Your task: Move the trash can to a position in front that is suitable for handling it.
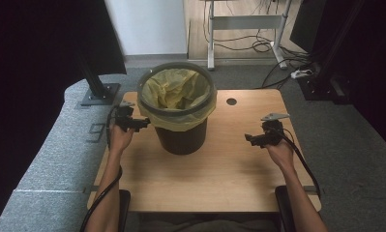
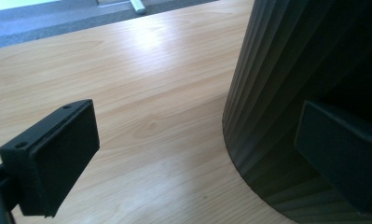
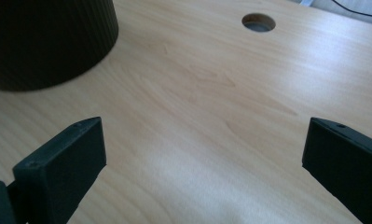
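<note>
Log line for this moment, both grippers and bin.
left gripper: open, beside bin | right gripper: open, apart over table | yellow liner: fitted

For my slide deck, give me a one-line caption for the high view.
Both open grippers, left gripper and right gripper, flank a dark bin lined with a yellow bag on a wooden table.

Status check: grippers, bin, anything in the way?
Left gripper open, close beside the bin. Right gripper open, apart over bare table. Yellow bag lines the bin. Nothing in the way.
</note>
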Demonstrator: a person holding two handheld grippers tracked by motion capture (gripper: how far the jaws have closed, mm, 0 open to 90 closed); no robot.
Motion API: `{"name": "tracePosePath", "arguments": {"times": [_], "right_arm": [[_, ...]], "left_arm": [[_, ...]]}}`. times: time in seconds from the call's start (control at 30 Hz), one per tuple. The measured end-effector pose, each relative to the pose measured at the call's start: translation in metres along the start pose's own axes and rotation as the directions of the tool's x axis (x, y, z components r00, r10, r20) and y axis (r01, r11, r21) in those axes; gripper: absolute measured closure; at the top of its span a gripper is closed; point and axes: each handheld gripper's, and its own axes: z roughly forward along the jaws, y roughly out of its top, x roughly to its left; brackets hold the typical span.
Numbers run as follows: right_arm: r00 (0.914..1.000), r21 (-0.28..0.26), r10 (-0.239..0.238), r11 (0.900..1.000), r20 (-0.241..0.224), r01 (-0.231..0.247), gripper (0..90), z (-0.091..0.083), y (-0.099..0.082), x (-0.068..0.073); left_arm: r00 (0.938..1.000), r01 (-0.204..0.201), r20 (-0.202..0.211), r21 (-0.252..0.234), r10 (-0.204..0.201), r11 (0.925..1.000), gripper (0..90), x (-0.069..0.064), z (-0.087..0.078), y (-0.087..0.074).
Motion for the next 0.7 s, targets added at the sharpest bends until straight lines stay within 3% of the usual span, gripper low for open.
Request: {"name": "tracePosePath", "arguments": {"times": [0.23, 0.4, 0.57, 0.63, 0.7], "right_arm": [[1.0000, 0.010, -0.007, 0.9999, 0.007, 0.007, 0.0, 0.015, 0.020, 0.001], [0.9997, 0.002, -0.018, 0.9998, 0.014, 0.018, 0.0, 0.028, 0.032, 0.008], [0.9994, -0.006, -0.027, 0.9996, 0.020, 0.027, 0.0, 0.038, 0.041, 0.015], [1.0000, -0.029, -0.001, 0.9996, -0.001, 0.001, 0.0, 0.041, 0.043, 0.017], [0.9993, -0.011, -0.017, 0.9998, 0.032, 0.017, 0.0, 0.042, 0.043, 0.017]], "left_arm": [[0.9980, -0.051, 0.037, 0.007, 0.051, 0.9987, 0.0, -0.028, 0.011, 0.010], [0.9934, -0.091, 0.071, 0.012, 0.090, 0.9958, 0.0, -0.049, 0.021, 0.016], [0.9899, -0.104, 0.098, 0.008, 0.102, 0.9946, 0.0, -0.067, 0.029, 0.022], [0.9893, -0.111, 0.096, 0.010, 0.110, 0.9937, 0.0, -0.072, 0.031, 0.023], [0.9885, -0.118, 0.096, 0.011, 0.117, 0.9929, 0.0, -0.074, 0.032, 0.025]]}}
